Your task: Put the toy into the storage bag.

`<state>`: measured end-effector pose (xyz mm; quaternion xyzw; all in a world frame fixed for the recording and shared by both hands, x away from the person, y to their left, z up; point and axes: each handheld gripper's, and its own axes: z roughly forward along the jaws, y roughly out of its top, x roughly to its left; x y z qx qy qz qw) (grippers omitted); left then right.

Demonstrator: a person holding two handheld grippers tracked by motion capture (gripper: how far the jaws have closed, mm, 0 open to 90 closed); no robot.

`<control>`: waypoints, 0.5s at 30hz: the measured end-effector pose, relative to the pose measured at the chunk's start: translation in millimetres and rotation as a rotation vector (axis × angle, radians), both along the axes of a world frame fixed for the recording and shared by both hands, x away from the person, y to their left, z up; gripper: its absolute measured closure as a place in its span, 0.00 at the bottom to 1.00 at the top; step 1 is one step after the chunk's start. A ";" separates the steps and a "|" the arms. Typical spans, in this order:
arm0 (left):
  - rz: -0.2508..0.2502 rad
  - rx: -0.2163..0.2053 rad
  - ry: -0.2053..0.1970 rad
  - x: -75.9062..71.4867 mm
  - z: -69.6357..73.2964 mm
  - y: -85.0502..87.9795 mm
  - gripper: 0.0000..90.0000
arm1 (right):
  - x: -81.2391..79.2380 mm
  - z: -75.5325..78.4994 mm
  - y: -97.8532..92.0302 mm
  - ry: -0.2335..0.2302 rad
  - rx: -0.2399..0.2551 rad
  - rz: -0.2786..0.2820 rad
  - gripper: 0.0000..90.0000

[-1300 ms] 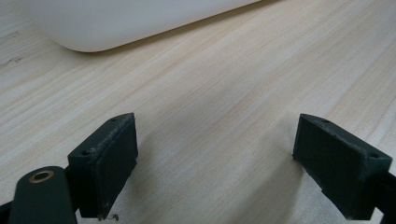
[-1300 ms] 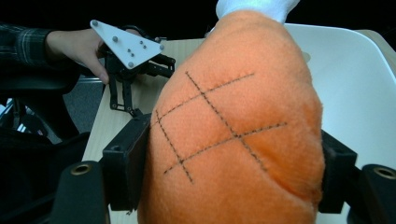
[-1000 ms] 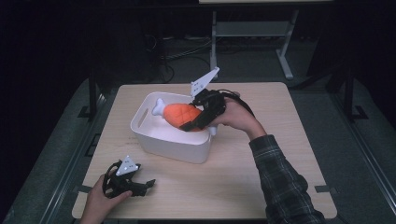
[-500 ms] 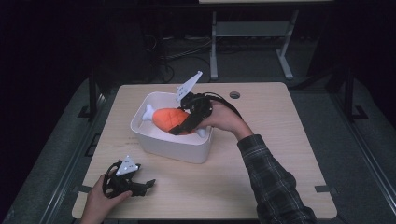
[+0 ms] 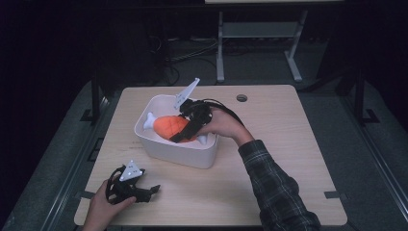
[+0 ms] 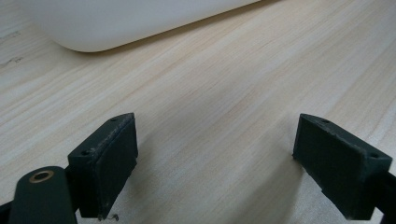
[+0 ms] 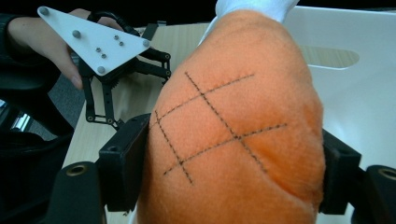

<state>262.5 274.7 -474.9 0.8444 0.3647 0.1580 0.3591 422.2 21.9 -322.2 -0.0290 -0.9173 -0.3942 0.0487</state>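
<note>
An orange plush toy (image 5: 171,126) with white ends and stitched cross lines hangs over the inside of a white plastic tub (image 5: 166,149) in the middle of the table. My right gripper (image 5: 180,134) is shut on the plush; in the right gripper view both jaws press into the orange plush toy (image 7: 233,135). My left gripper (image 5: 153,190) rests low on the table near its front left edge, open with nothing between its jaws. In the left gripper view my left gripper (image 6: 215,161) faces bare wood, and the tub's wall (image 6: 130,23) curves beyond.
The wooden table (image 5: 269,159) has bare surface right of the tub and along the front. A round cable hole (image 5: 241,97) sits near the back edge. A metal stand (image 5: 260,33) is on the floor behind the table.
My right gripper has carried the orange plush leftward and lower into the tub. The left gripper has stayed put.
</note>
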 end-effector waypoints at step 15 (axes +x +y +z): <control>0.000 0.001 -0.001 0.0 0.0 0.0 0.14 | 0.8 -3.7 3.4 0.015 -0.003 -0.013 0.23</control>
